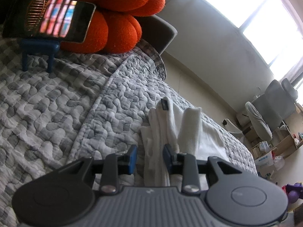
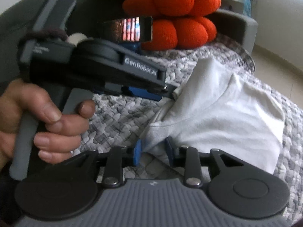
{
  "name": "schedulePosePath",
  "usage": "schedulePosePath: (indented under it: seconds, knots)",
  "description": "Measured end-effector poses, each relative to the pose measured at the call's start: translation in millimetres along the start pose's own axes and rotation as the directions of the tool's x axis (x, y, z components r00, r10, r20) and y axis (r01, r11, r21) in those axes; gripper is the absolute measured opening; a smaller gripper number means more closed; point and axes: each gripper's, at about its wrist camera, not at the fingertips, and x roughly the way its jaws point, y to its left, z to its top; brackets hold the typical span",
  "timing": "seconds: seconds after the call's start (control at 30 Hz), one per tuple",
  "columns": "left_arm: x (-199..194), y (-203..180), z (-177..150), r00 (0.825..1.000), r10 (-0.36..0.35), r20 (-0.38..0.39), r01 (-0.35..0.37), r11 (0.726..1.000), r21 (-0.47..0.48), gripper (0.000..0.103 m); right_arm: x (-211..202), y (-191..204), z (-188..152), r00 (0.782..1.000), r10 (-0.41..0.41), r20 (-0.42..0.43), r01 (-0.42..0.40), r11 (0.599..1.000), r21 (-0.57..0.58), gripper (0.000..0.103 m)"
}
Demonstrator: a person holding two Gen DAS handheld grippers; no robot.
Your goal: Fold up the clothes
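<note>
So far left there's a phone [image 1: 48,18] with its screen lit up, propped on a little blue stand [image 1: 38,52] on the bed. Right behind it sits a big orange knot cushion [image 1: 121,17], up against a grey headboard [image 1: 161,34]. All of that is on a grey and white checked quilt [image 1: 56,102] that covers the whole bed.

Moving along, the left gripper [image 1: 150,158] points down at the quilt with a bunched-up strip of the white garment [image 1: 170,124] running up between its blue fingers [image 1: 132,157]. The jaws are only partly spread. The cloth lies against the right-hand finger, but there's a visible gap on the other side, so I can't tell if it's really pinching or just straddling it. A small dark tag [image 1: 164,104] shows near the top of that bunch.

From the other camera, a hand [image 2: 37,121] holds that left tool by its handle, with the tool's tip at one edge of the garment [image 2: 227,113]. The right gripper [image 2: 153,152] is at the near hem, with the jaws partly apart and cloth sitting between them, and the grip is hard to judge there too.

Far right there's a bright window [image 1: 255,15] and some chairs [image 1: 265,113] by the wall.
</note>
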Motion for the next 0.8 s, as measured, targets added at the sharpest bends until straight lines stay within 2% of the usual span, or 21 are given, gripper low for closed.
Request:
schedulePosePath:
  seconds: [0.13,0.27,0.3,0.4,0.57,0.6,0.7,0.8]
  knots:
    - [-1,2,1,1.0,-0.005,-0.003,0.005,1.0,-0.012,0.033,-7,3,0,0.998,-0.041,0.046,0.043,0.998,-0.039,0.051]
    - [-1,6,2,1.0,-0.016,-0.008,0.016,0.999,-0.033,0.034,-1,27,-6,0.998,-0.054,0.034,0.06,0.982,-0.18,0.072]
    - [-2,7,3,1.0,-0.018,-0.009,0.017,0.999,-0.039,0.035,2,33,-7,0.998,-0.057,0.028,0.061,0.976,-0.209,0.073]
    - [-2,10,3,1.0,-0.021,-0.014,0.02,0.998,-0.054,0.038,14,49,-11,0.992,-0.123,0.018,0.122,0.95,-0.286,0.073]
    - [-1,17,4,0.999,-0.04,-0.029,0.037,0.995,-0.096,0.042,23,61,-21,0.972,-0.229,0.055,0.232,0.888,-0.396,0.072]
    - [-1,18,4,0.999,-0.043,-0.029,0.04,0.994,-0.1,0.042,23,60,-21,0.97,-0.234,0.059,0.238,0.887,-0.395,0.071]
    - [-2,20,5,0.998,-0.053,-0.03,0.049,0.992,-0.114,0.044,21,54,-18,0.963,-0.258,0.074,0.266,0.888,-0.376,0.056]
    - [-2,22,5,0.998,-0.058,-0.032,0.054,0.99,-0.127,0.045,20,49,-17,0.962,-0.262,0.077,0.272,0.892,-0.362,0.054]
